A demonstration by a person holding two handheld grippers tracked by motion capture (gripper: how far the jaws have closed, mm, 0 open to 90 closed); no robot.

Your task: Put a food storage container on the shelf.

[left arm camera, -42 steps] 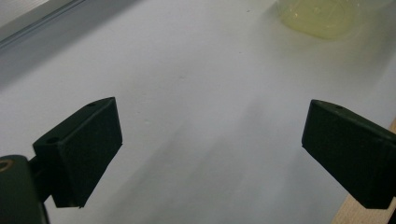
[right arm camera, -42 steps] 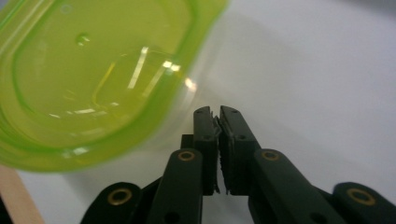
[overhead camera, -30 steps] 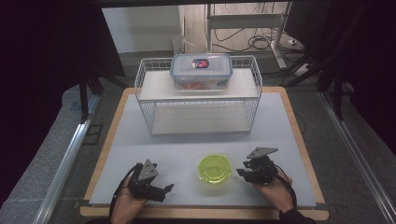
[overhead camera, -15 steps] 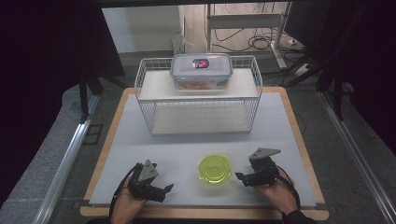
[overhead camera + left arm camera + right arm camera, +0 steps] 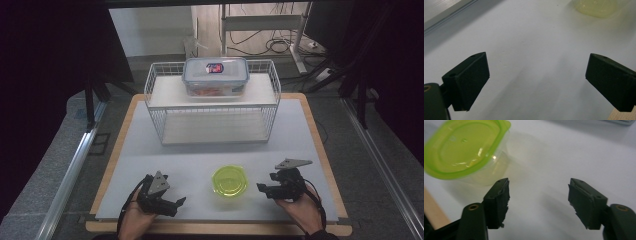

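White table (image 5: 200, 155) carries a wire rack (image 5: 212, 102) far ahead of both tongs, a lidded box (image 5: 215, 76) on its top shelf. Between the left gripper (image 5: 176, 204) and right gripper (image 5: 262, 189), nearer the right, sits a green-lidded tub (image 5: 229, 181). Both tongs are spread wide, pinching nothing.

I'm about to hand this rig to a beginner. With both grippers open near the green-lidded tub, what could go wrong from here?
1. The small clear tub with the lime-green lid looks light; a one-sided nudge from the open right gripper could slide or tip it rather than grip it.
2. The left gripper sits near the front edge of the white table board; a low sweep might catch it.
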